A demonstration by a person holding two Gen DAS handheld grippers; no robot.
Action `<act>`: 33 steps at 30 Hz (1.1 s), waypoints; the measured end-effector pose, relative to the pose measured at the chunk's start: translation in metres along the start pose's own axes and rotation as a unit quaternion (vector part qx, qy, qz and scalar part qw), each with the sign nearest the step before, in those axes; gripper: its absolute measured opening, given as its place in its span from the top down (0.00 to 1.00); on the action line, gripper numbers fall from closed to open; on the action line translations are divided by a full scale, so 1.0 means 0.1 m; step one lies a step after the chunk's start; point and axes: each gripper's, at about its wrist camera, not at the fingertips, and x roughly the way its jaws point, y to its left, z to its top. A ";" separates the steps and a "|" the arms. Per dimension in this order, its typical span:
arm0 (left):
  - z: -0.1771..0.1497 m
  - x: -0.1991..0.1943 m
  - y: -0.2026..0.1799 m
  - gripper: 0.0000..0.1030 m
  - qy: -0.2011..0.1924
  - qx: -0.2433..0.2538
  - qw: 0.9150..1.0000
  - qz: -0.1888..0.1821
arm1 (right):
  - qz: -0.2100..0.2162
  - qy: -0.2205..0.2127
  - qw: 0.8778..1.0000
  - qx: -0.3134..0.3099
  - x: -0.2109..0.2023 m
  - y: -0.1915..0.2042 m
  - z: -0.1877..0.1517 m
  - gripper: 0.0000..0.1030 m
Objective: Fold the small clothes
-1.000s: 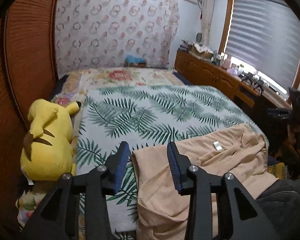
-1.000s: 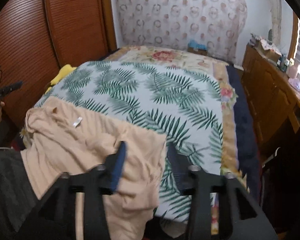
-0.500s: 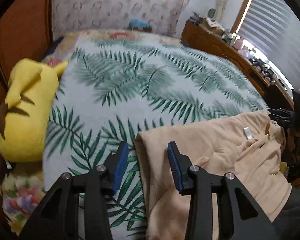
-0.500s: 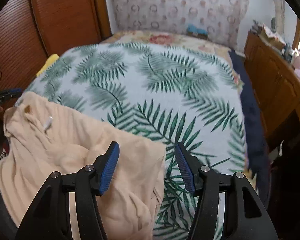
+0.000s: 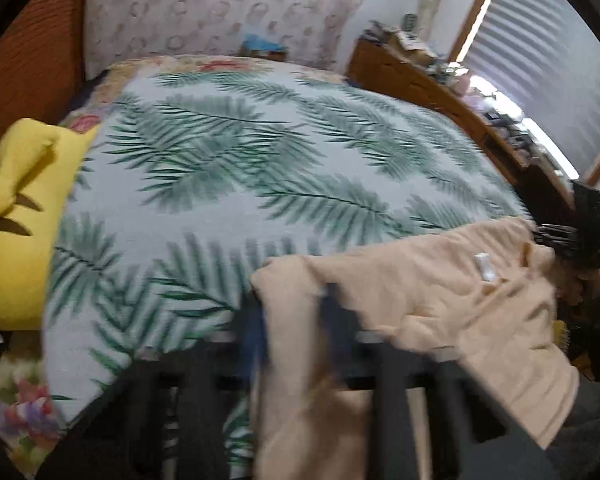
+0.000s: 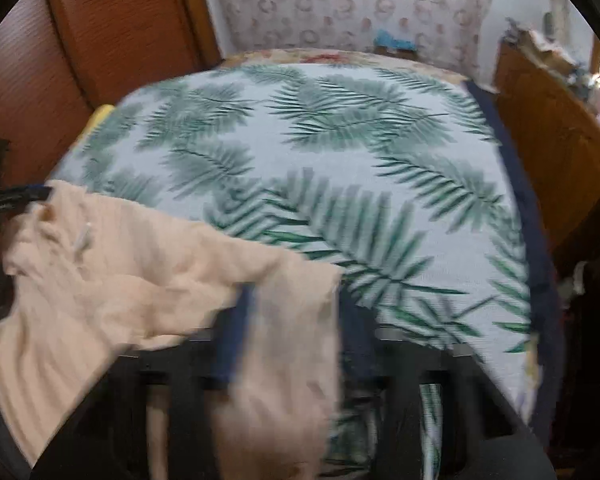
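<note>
Beside the bed's left edge, yellow plush (image 5: 20,220); both tools' spread indiscernible, blurred.

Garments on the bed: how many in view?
1. A single peach garment lies at the near edge of the palm-print bedspread, one corner between each hand-held gripper's fingers. Blur and folds could hide a second piece beneath it.

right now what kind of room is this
Most likely a home bedroom. A bed with a palm-leaf bedspread fills the view, a yellow plush toy lies at its side, and a wooden dresser stands under a window with blinds. A peach garment lies on the bed.
</note>
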 end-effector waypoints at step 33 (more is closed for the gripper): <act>1.47 -3.54 -1.01 0.99 -0.432 0.132 0.892 0.004 | -0.099 -0.416 0.893 -0.141 -3.95 1.21 1.12 0.96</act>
